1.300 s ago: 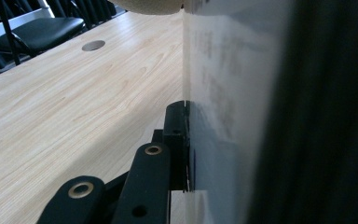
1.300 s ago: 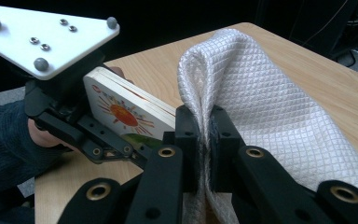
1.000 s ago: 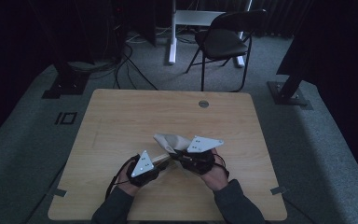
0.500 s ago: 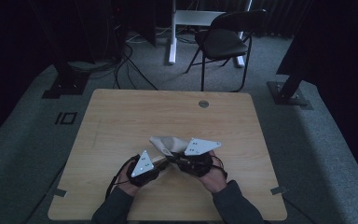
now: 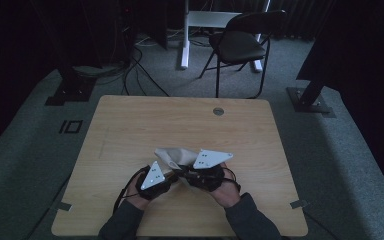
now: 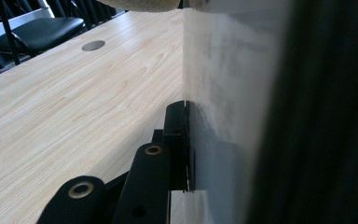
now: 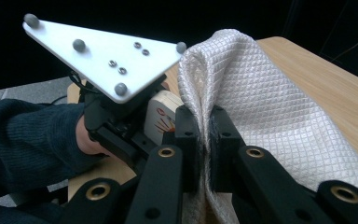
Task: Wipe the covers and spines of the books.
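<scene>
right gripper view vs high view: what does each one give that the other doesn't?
Right gripper view: the cloth's quilted diamond weave, and the right gripper with its jaws shut on a fold of it; a printed block sits behind the left gripper's grey plate.
High view: the whole table, its round grommet, the folding chair and floor cables behind.
Both: cloth, left gripper's plate, wooden tabletop, a dark sleeve.

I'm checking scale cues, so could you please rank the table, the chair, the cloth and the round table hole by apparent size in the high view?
1. table
2. chair
3. cloth, partly hidden behind the grippers
4. round table hole
</scene>
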`<state>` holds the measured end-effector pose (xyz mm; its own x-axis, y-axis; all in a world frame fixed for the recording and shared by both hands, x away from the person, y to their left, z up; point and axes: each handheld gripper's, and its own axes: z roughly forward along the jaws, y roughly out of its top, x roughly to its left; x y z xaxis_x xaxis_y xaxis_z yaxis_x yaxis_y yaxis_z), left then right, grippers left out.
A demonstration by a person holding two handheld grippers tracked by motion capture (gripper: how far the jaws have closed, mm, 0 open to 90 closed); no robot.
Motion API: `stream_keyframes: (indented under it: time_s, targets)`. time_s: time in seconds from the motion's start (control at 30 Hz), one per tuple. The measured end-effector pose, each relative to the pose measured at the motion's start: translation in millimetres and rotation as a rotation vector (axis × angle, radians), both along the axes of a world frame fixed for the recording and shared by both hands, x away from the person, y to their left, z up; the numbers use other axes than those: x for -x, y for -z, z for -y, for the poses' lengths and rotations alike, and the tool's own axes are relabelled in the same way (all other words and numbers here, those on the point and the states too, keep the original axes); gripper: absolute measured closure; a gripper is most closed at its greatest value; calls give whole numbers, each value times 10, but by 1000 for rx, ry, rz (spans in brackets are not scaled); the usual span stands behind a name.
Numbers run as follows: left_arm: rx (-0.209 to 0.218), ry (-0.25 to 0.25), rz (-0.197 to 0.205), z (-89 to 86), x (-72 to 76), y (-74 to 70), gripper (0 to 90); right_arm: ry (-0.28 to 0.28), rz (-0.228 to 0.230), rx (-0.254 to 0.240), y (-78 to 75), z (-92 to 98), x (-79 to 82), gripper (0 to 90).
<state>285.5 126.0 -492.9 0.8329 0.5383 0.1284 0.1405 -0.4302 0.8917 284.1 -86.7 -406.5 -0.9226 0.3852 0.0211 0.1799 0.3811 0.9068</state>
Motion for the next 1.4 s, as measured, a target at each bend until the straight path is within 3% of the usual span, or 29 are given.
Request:
stream_keyframes:
  time_s: [0.83, 1.03, 1.4]
  targets:
    - [-8, -11, 16, -11, -8, -1, 778, -73, -23, -26, -33, -70, 45, 841]
    - [1, -7, 7, -9, -8, 4, 778, -56, -18, -32, -30, -33, 24, 841]
    - [10, -1, -5, -10, -10, 11, 778, 32, -20, -52, -22, 206, -82, 841]
